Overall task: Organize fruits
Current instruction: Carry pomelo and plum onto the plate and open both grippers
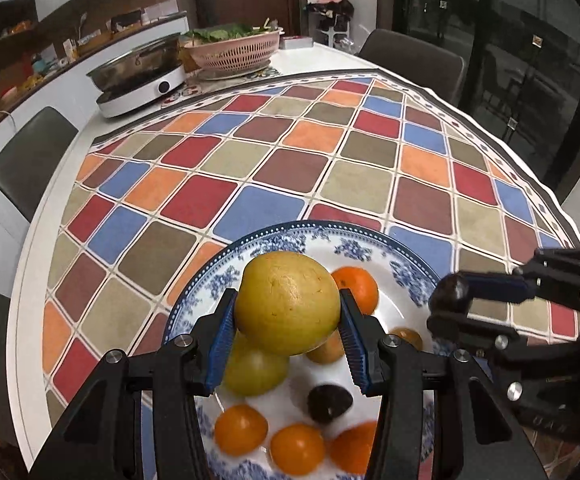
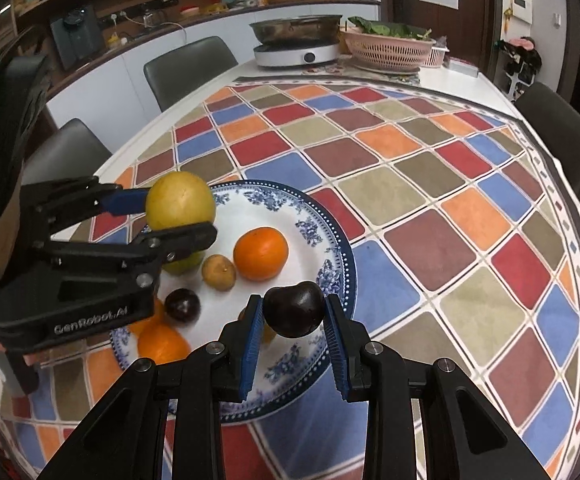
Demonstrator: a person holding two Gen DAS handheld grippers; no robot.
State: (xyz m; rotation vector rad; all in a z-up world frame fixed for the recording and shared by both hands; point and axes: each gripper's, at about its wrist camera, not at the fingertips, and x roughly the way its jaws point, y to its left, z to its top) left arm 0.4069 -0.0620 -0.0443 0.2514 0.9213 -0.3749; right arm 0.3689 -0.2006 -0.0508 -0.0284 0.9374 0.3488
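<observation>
Above patterned plate (image 1: 406,258): round dimpled yellow citrus (image 1: 287,307), glossy, perhaps plum (image 2: 294,309).

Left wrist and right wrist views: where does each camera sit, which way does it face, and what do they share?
Left wrist: on the left gripper, angled down at its yellow fruit above the plate; right gripper alongside.
Right wrist: on the right gripper, angled down at its dark plum; left gripper alongside.
Shared: plate, fruit, checkered tablecloth.

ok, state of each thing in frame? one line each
left gripper: shut on yellow citrus, above the plate
right gripper: shut on dark plum, over the plate edge
blue-patterned plate: on tablecloth, holding loose fruit
pink colander: holds greens
</observation>
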